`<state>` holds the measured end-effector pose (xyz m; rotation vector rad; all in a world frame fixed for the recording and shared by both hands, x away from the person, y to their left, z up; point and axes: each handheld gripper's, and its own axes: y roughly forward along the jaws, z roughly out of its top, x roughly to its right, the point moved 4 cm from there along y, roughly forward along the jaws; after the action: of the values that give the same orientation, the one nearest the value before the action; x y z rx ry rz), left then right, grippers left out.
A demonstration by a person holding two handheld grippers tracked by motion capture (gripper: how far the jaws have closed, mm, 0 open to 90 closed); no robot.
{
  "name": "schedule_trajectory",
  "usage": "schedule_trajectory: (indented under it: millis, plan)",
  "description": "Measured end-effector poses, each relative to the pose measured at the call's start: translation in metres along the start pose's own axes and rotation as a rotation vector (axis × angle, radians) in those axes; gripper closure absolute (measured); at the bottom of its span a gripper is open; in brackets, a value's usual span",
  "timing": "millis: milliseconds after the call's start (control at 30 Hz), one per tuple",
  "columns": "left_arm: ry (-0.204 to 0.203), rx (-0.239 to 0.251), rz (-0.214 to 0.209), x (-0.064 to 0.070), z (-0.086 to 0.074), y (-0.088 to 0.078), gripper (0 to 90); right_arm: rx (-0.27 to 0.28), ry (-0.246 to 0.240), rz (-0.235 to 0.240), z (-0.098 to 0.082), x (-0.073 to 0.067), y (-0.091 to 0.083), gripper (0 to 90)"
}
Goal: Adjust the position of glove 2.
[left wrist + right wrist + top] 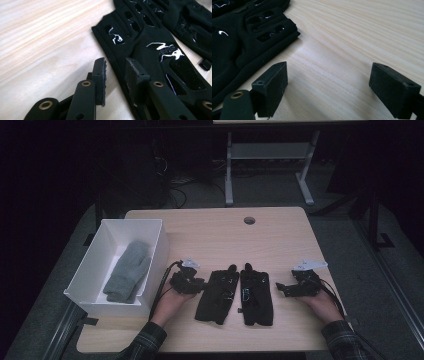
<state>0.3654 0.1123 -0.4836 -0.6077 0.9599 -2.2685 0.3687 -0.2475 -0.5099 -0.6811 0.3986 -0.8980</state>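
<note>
Two black gloves lie side by side, flat on the wooden table (280,235): the left glove (217,295) (150,50) and the right glove (256,295) (237,45). My left gripper (200,284) (115,63) sits low at the left glove's outer edge. Its jaws stand a little apart, one over bare wood and one over the glove, and the pads press on nothing. On the other side, my right gripper (281,289) (329,67) rests wide open on bare table, just right of the right glove, with nothing between its fingers.
A white box (90,270) stands at the table's left edge with a grey knitted glove (127,270) lying in it. A round cable hole (249,220) is at the table's far middle. Beyond the table stand a white frame's legs on the floor.
</note>
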Motion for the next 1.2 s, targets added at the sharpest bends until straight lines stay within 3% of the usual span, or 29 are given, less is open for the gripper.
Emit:
schedule_trajectory:
  millis: [167,300,433,467,567,633,733,833,933,1200]
  plan:
    - [0.013,-0.024,0.01,0.005,-0.001,0.008,69.6,-0.001,-0.001,0.0,0.0,0.0,0.0,15.1]
    - [0.024,-0.029,-0.002,0.008,-0.002,0.009,78.2,-0.004,-0.007,0.005,0.0,0.0,0.0,13.5]
    - [0.018,-0.03,-0.007,0.008,-0.001,0.009,84.2,-0.003,-0.011,0.009,0.0,-0.001,0.001,13.8]
    - [-0.006,-0.025,-0.017,0.007,-0.001,0.009,85.0,-0.005,-0.011,0.009,0.0,-0.001,0.0,15.0]
    - [-0.06,0.003,-0.049,0.0,0.0,0.005,86.2,-0.016,-0.014,0.023,0.002,-0.004,-0.005,40.8]
    - [-0.089,0.04,-0.058,-0.004,0.002,0.0,86.5,-0.026,-0.018,0.078,0.002,-0.008,-0.01,58.9]
    - [-0.101,0.075,-0.055,-0.009,0.005,-0.009,86.7,-0.049,-0.035,0.184,0.001,-0.02,-0.012,72.2]
    - [-0.129,0.117,-0.067,-0.012,0.008,-0.016,86.9,-0.068,-0.081,0.253,0.002,-0.035,-0.013,83.3]
    - [-0.144,0.145,-0.08,-0.015,0.01,-0.021,87.0,-0.077,-0.116,0.324,0.004,-0.047,-0.014,88.7]
    - [-0.164,0.196,-0.128,-0.01,0.017,-0.027,87.2,-0.084,-0.128,0.374,0.008,-0.061,-0.01,89.5]
